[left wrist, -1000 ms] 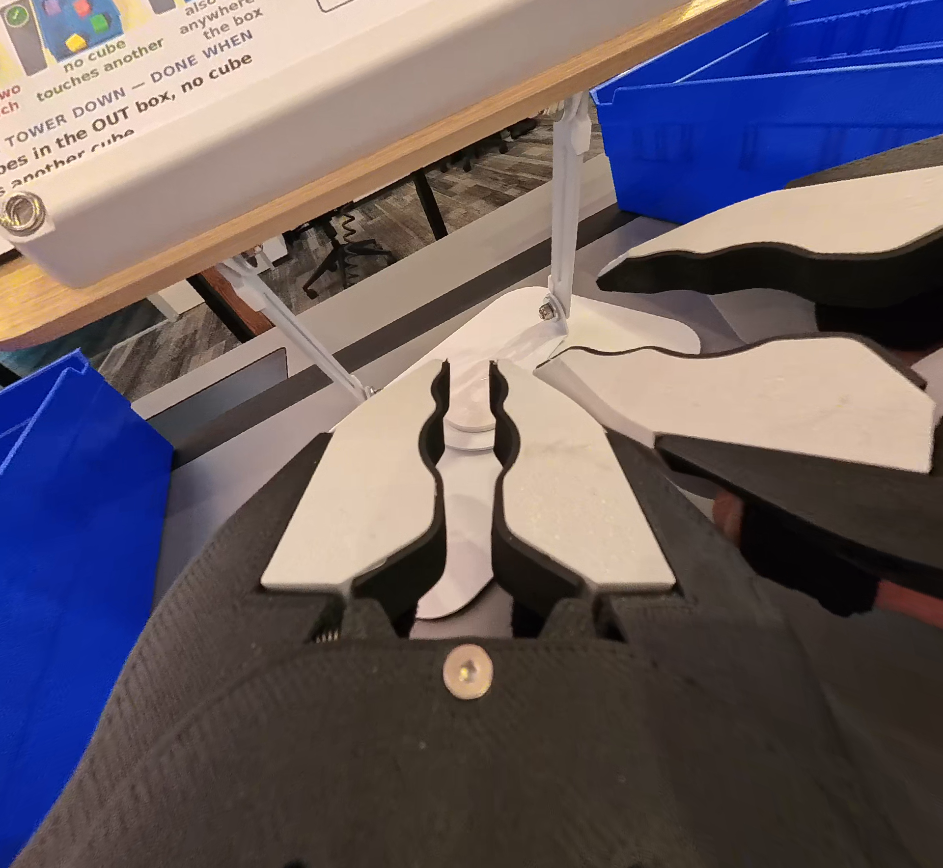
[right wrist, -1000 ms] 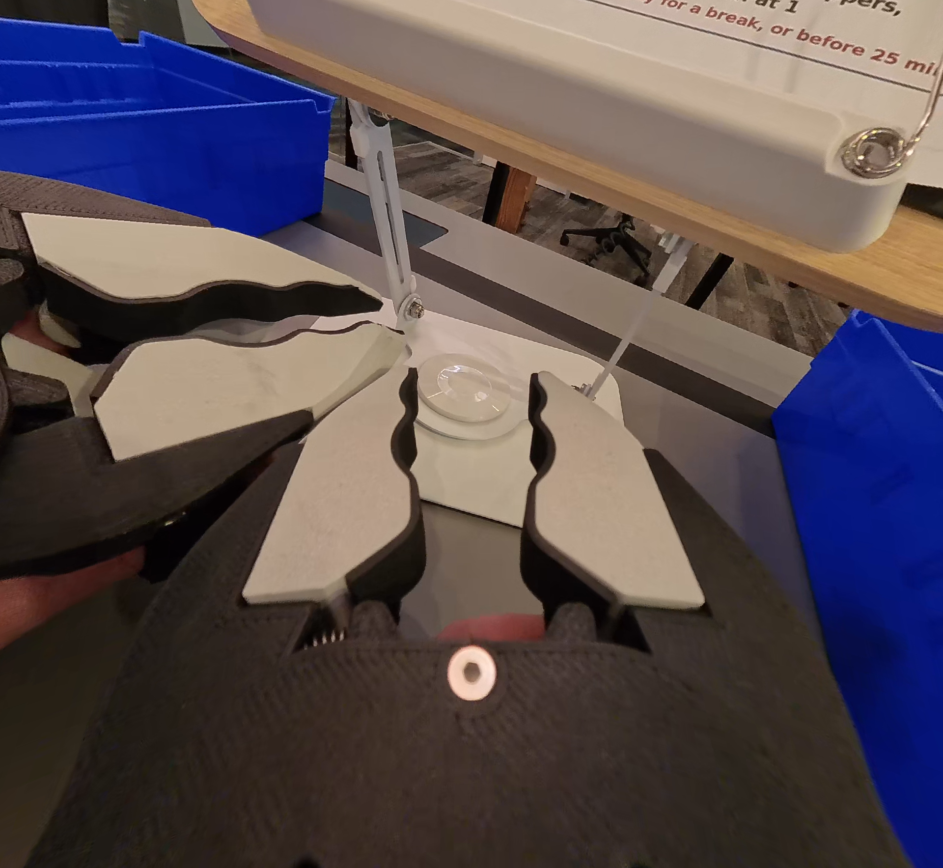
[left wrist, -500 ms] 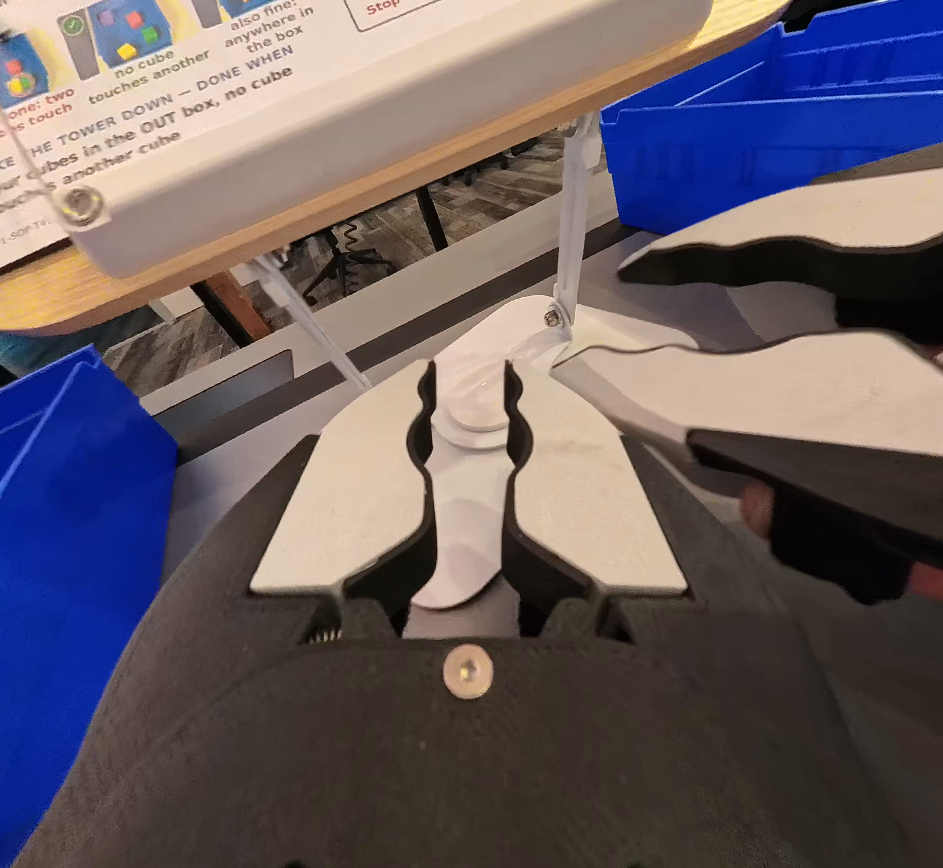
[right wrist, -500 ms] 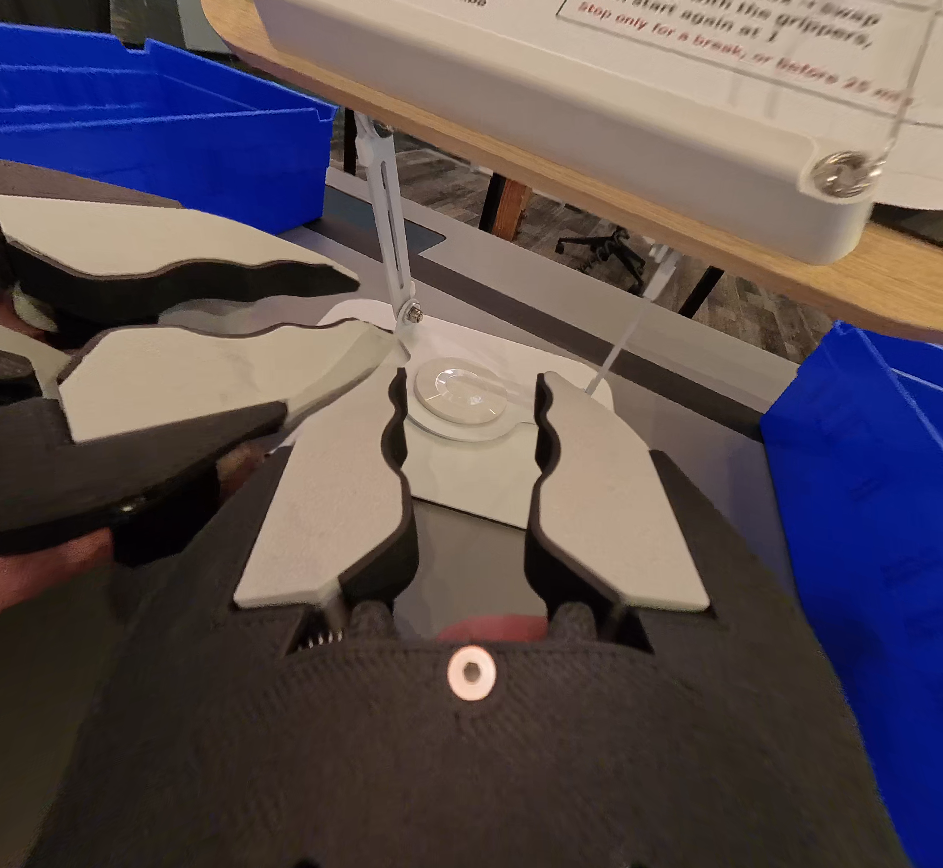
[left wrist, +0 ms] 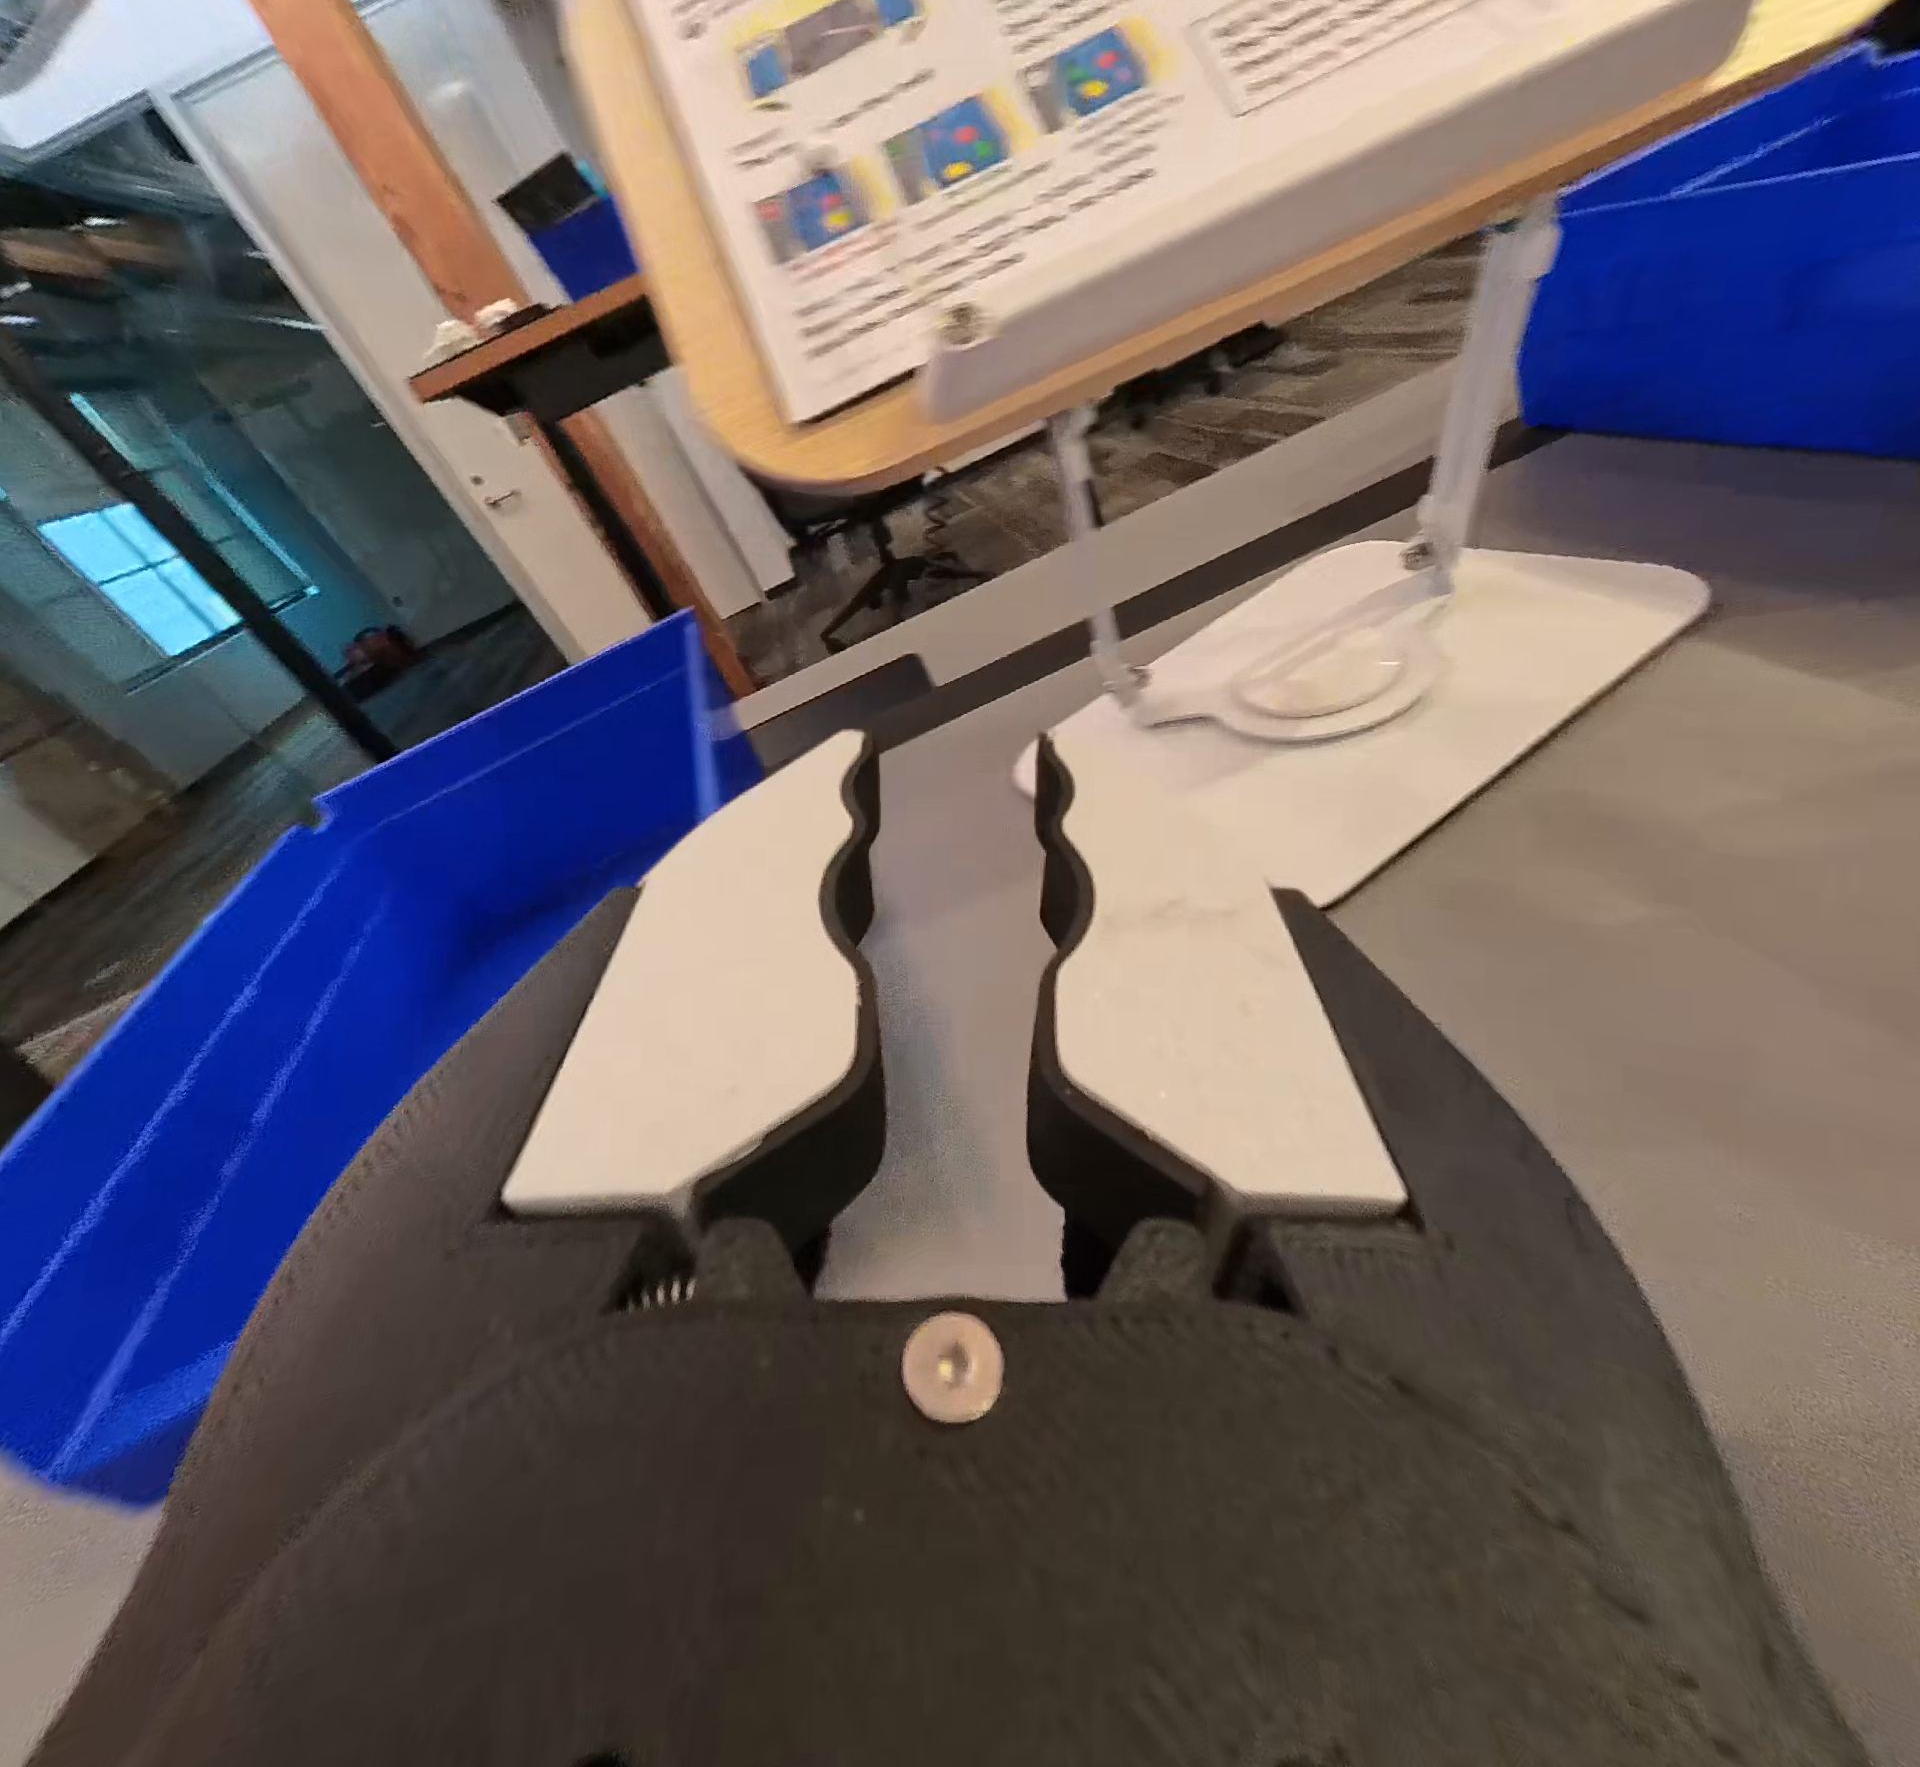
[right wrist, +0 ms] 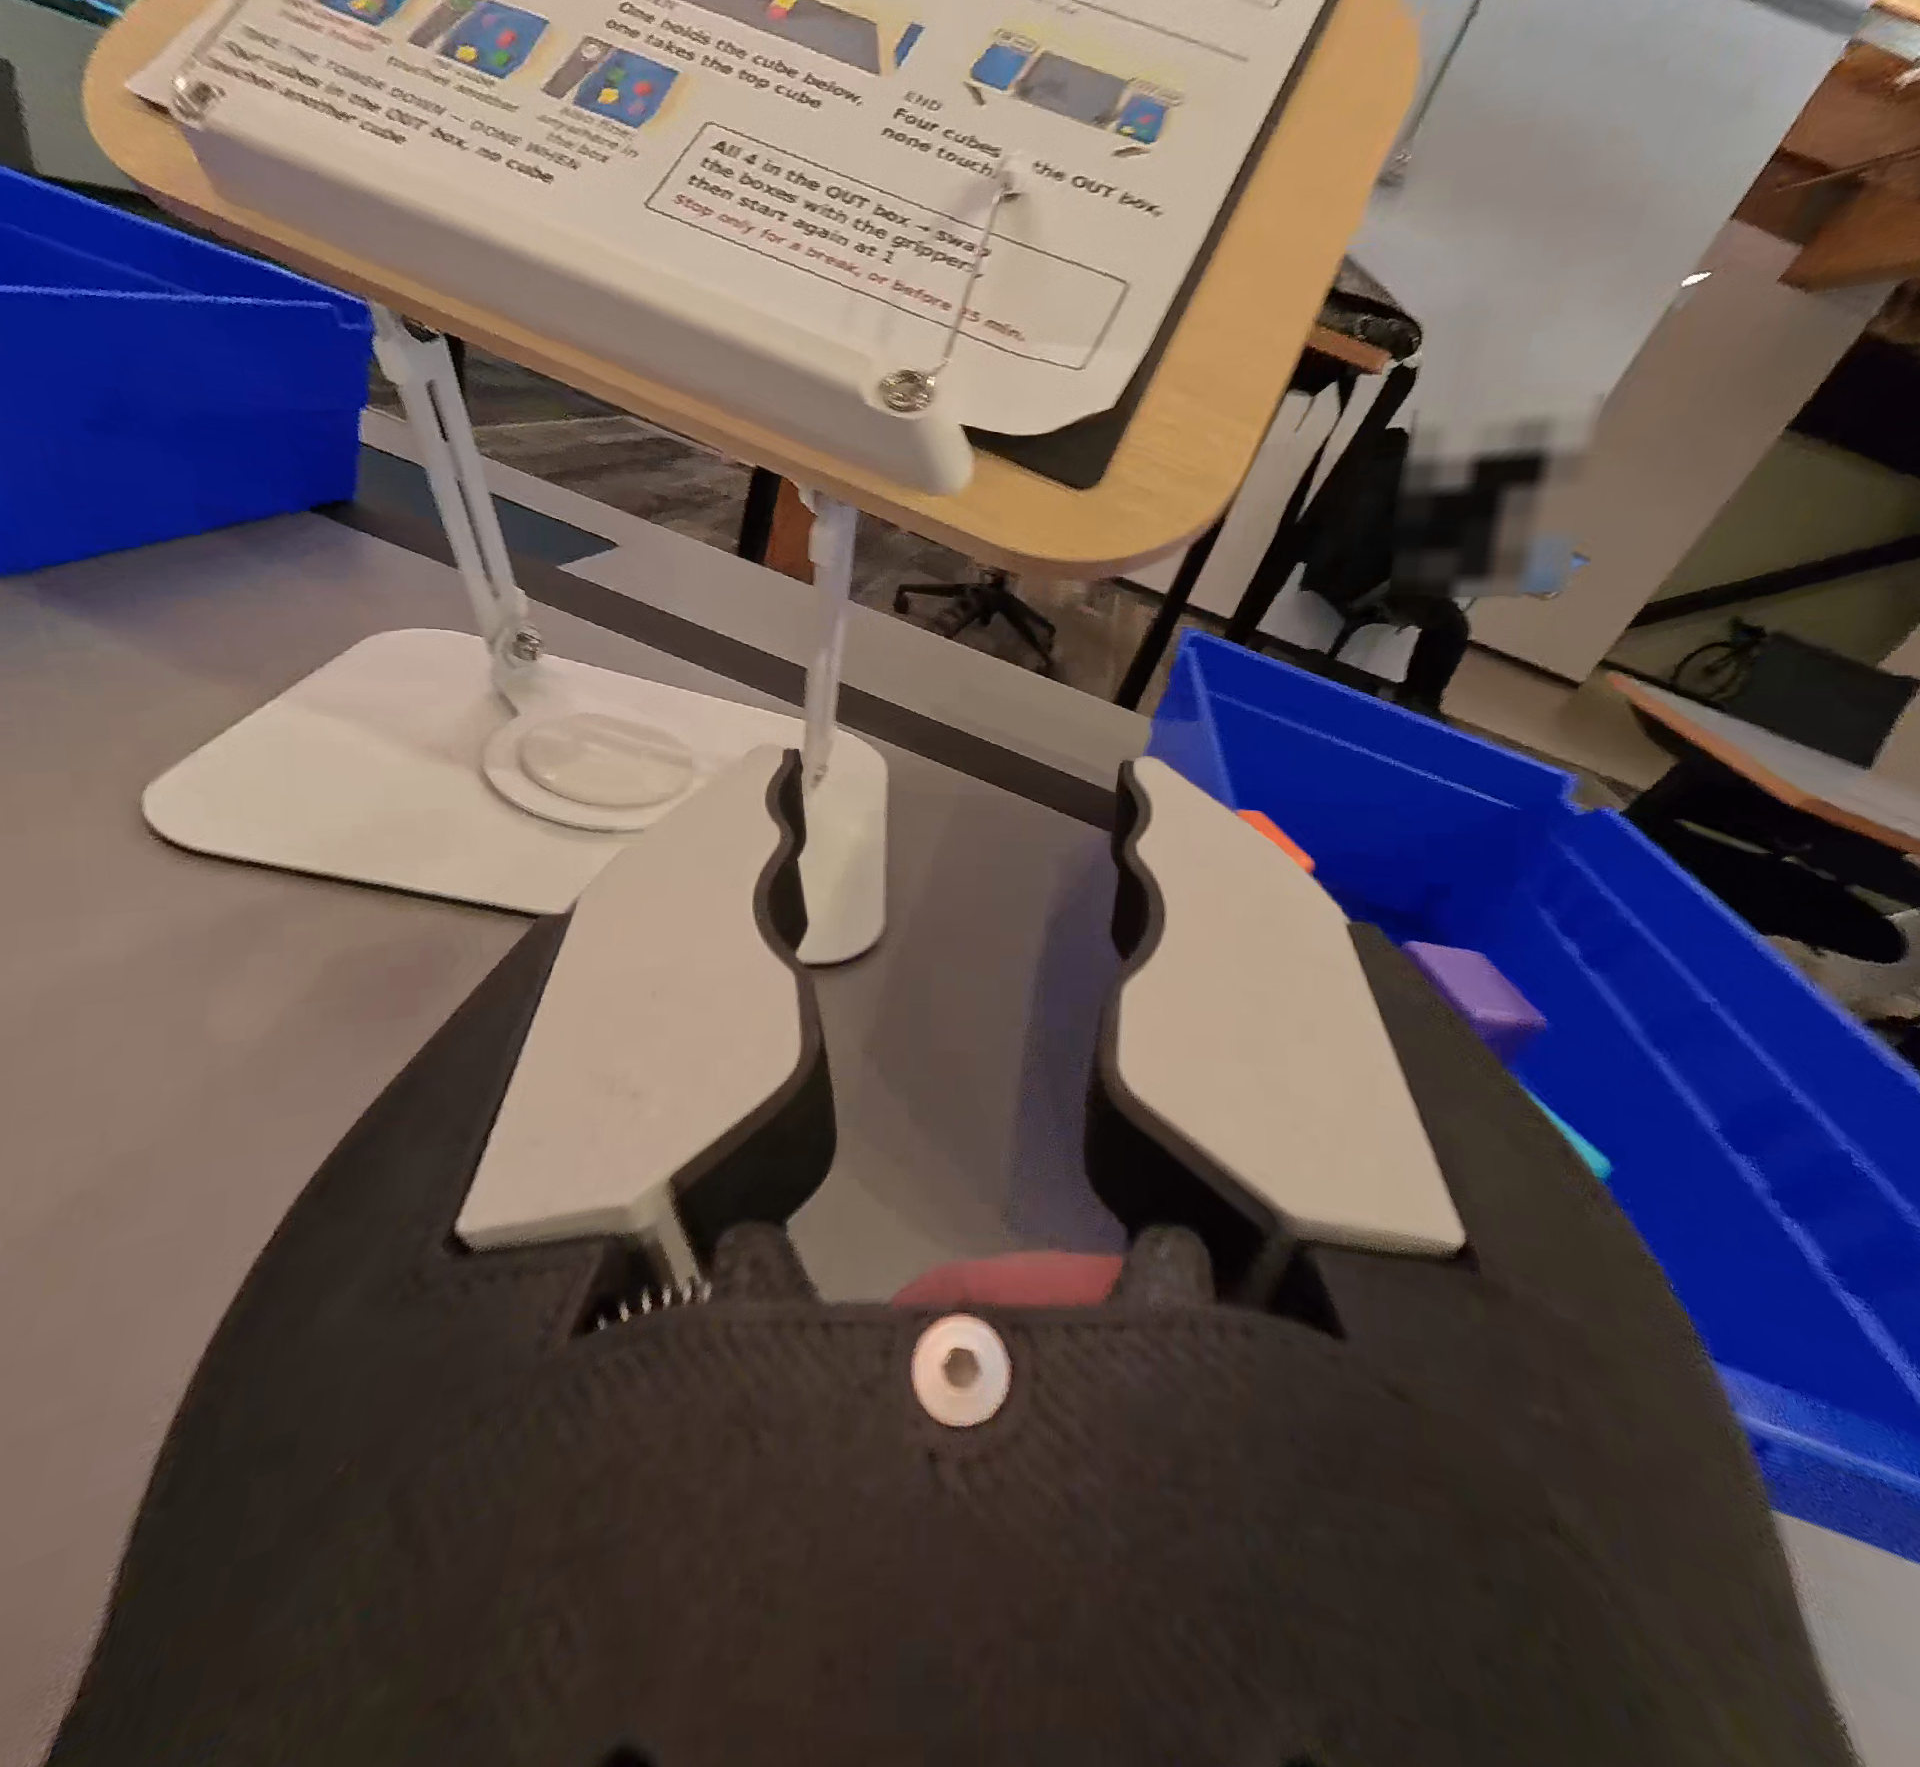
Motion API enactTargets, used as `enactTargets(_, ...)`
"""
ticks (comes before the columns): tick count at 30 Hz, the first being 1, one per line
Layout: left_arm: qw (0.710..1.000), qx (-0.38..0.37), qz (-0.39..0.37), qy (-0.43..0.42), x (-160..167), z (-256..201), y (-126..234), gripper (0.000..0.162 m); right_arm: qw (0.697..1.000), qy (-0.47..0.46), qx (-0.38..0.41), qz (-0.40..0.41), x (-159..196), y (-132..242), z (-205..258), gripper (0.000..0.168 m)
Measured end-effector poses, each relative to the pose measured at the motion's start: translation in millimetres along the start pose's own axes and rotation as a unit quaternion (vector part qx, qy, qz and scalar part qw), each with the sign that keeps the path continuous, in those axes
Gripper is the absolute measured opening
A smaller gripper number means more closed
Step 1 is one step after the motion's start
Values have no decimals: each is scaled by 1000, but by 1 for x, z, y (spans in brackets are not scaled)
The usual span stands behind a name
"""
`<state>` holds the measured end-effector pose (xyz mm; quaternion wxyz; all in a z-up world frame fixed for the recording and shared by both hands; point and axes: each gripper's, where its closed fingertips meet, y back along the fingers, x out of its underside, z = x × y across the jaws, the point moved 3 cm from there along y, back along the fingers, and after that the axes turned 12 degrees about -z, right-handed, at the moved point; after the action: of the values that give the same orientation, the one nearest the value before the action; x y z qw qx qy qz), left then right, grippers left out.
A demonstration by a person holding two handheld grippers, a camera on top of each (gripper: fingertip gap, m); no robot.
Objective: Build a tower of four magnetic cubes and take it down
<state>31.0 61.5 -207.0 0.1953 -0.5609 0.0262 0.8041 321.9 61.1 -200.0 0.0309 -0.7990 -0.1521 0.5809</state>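
Note:
My right gripper (right wrist: 956, 798) is open and empty above the grey table, next to the blue bin (right wrist: 1662, 1042) on the right. That bin holds cubes half hidden behind my right finger: an orange one (right wrist: 1276, 836), a purple one (right wrist: 1475, 995) and a sliver of a teal one (right wrist: 1584, 1158). My left gripper (left wrist: 951, 772) is open and empty above the table, beside a blue bin (left wrist: 312, 990) on the left whose inside is hidden. No cube shows in the left wrist view.
A white stand base (right wrist: 343, 782) with thin legs carries a tilted wooden board with an instruction sheet (right wrist: 727, 107); it also shows in the left wrist view (left wrist: 1455, 709). More blue bins stand at the far sides (left wrist: 1714, 315) (right wrist: 156, 387). Grey table (left wrist: 1662, 1094) lies around.
Both grippers have drawn back from the stand base and apart, the left swinging left, the right swinging right toward its bin. Both jaws have opened wider. Neither gripper shows in the other's view now.

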Motion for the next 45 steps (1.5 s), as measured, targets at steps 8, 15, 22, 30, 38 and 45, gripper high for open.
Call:
enactTargets(8,993,-81,42,69,32,60,8,46,992,-40,89,76,36,23,-68,67)
enactTargets(15,992,-82,89,41,51,49,-17,49,983,-91,82,135,67,17,-81,59)
enactTargets(22,987,-104,114,42,63,56,-26,43,987,-53,27,147,66,8,-54,34)
enactTargets(30,984,-108,135,41,70,59,-37,35,986,-73,10,151,67,1,-46,40)
enactTargets(38,982,-102,155,22,77,58,-49,7,984,-58,29,167,75,-10,-50,22)
enactTargets(45,982,-101,156,23,79,58,-57,6,984,-56,33,166,76,-15,-54,8)
